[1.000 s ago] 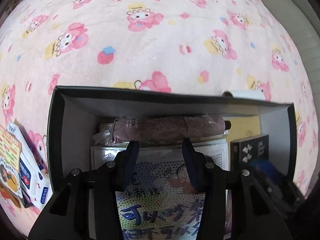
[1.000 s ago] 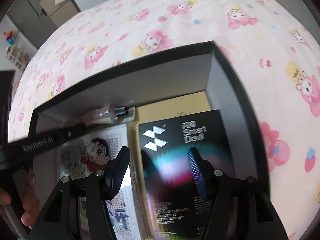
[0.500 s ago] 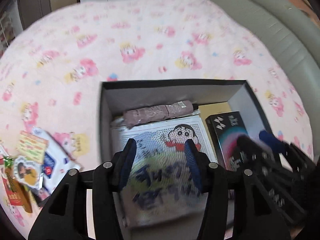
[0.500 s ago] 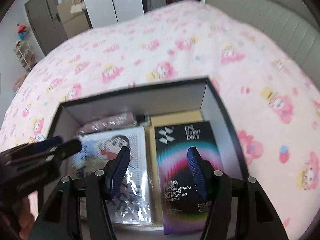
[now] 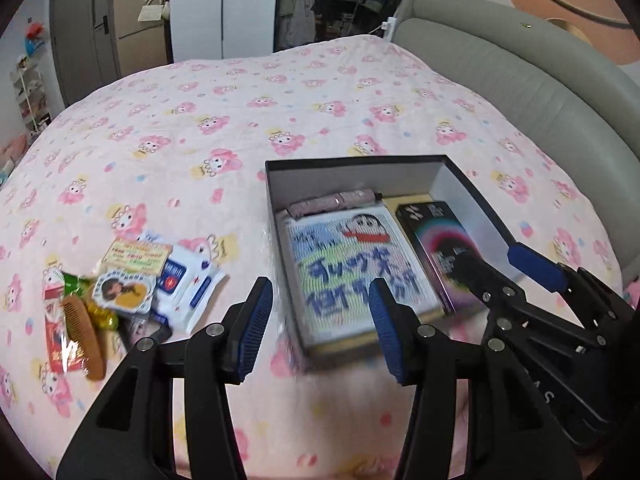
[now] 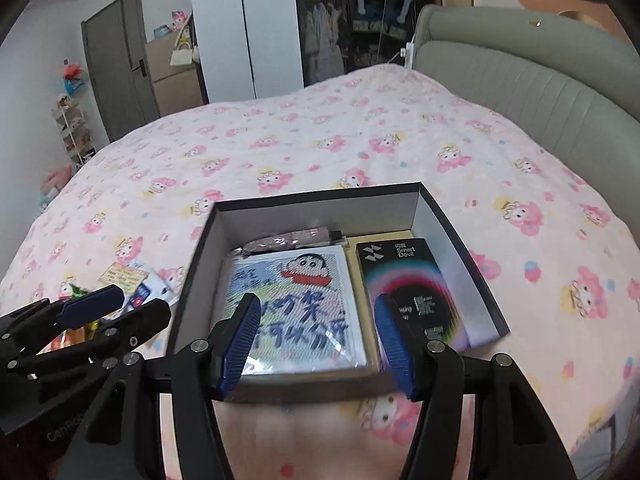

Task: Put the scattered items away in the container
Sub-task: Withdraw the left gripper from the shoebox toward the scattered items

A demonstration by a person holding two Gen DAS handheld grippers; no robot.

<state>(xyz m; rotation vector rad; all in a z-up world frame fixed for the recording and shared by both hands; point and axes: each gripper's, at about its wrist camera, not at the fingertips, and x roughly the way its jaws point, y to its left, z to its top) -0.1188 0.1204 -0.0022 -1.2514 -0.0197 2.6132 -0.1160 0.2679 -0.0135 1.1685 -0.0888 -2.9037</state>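
Observation:
A dark open box (image 5: 352,166) (image 6: 316,197) sits on the pink bed. Inside lie a cartoon picture pack (image 5: 352,264) (image 6: 298,308), a black Smart Devil box (image 5: 440,248) (image 6: 412,288) and a folded mauve umbrella (image 5: 332,202) (image 6: 292,237). My left gripper (image 5: 320,320) is open and empty, above the box's near left corner. My right gripper (image 6: 316,340) is open and empty, above the box's near edge. Scattered items lie left of the box: a wooden comb (image 5: 82,332), white wipes packs (image 5: 188,284), a yellow card (image 5: 136,256) and snack packets (image 5: 60,336).
A grey padded headboard (image 5: 520,92) (image 6: 520,88) runs along the right. The bed edge is near me. A wardrobe, a door and shelves stand beyond the bed's far side. The right gripper shows at the right of the left wrist view (image 5: 536,300).
Both grippers have pulled up and back from inside the box. The whole box and the pile of scattered items have come into view. Both stay open and empty.

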